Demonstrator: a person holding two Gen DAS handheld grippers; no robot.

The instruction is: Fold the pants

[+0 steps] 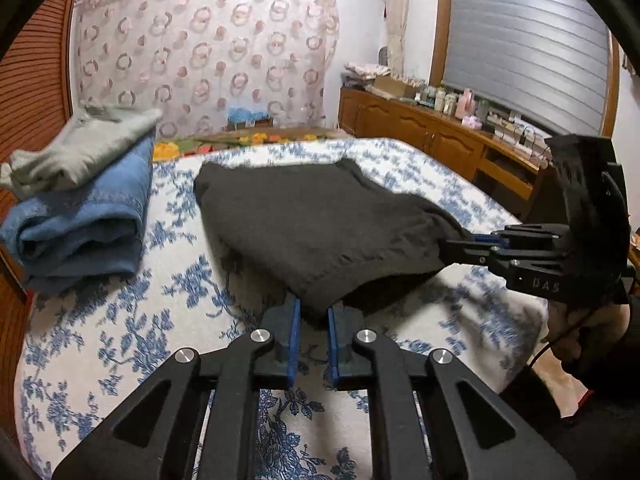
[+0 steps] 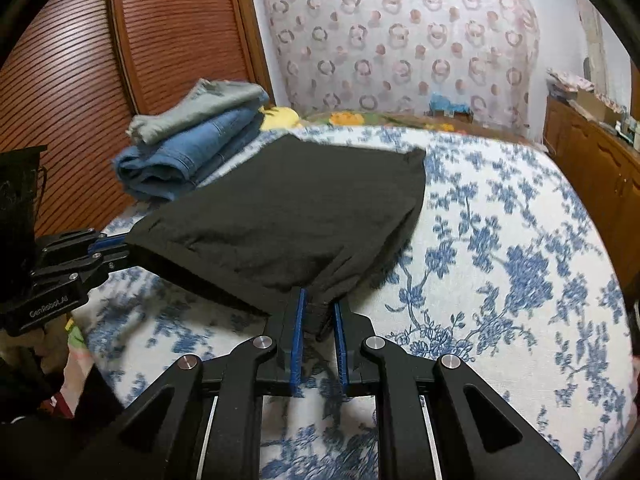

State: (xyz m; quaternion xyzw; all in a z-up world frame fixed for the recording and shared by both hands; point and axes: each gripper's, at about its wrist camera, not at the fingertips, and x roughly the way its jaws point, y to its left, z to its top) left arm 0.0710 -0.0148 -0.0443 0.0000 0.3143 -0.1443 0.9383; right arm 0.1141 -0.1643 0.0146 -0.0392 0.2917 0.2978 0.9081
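Black pants (image 1: 304, 216) lie folded on the bed, their near edge lifted off the cover. My left gripper (image 1: 314, 312) is shut on the near left corner of the black pants. In the same view my right gripper (image 1: 460, 246) comes in from the right and pinches the other near corner. The right wrist view shows the black pants (image 2: 288, 208) from the other side, with my right gripper (image 2: 320, 312) shut on their corner and my left gripper (image 2: 120, 246) clamped on the left edge.
The bed (image 1: 120, 320) has a white cover with blue flowers. Folded blue jeans (image 1: 84, 232) with a grey garment (image 1: 84, 152) on top sit at its far left. A wooden cabinet (image 1: 432, 140) stands to the right, a slatted wooden door (image 2: 80, 80) to the left.
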